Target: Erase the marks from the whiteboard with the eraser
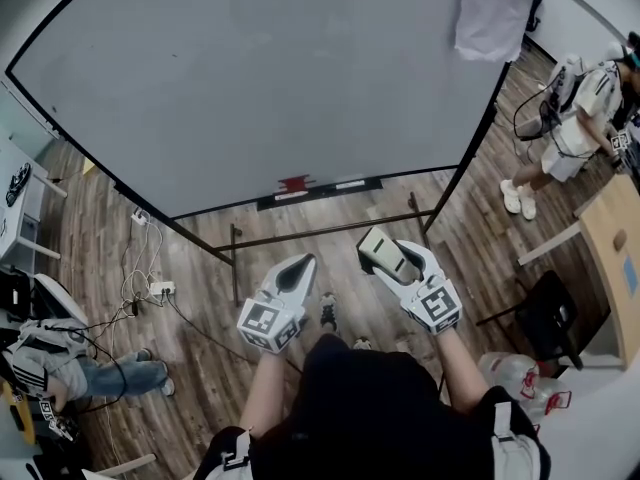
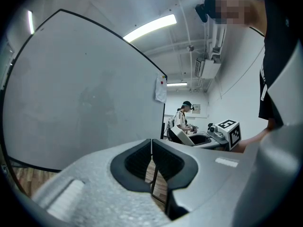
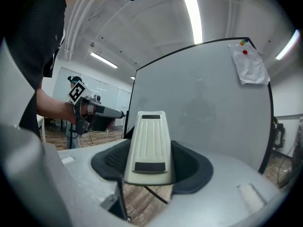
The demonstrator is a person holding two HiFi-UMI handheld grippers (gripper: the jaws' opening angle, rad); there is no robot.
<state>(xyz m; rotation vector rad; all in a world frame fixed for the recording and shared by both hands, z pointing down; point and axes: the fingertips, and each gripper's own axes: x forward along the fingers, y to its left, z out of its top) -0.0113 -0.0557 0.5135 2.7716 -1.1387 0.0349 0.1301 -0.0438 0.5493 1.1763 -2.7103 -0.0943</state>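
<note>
Wooden floor point(image 1: 100, 248) below, whiteboard point(image 1: 260, 78) beyond the fingertips. Cream eraser point(image 3: 150, 145) clamped between right gripper point(image 1: 398, 258) fingers. Left gripper point(image 2: 151, 162) fingers pressed together, holding nothing.

I see a wood-plank floor point(image 1: 200, 363) beneath both claws. Left of my left gripper point(image 1: 298, 265), a white power strip point(image 1: 162, 289) lies among loose cables point(image 1: 133, 273). Well right of my right gripper point(image 1: 385, 250) stands a black chair point(image 1: 548, 313).

The whiteboard point(image 1: 260, 78) stands ahead, a cloth point(image 1: 492, 13) on its upper right corner. The eraser point(image 1: 372, 246) sits in the right gripper point(image 1: 398, 260), beside the left gripper point(image 1: 296, 268).
</note>
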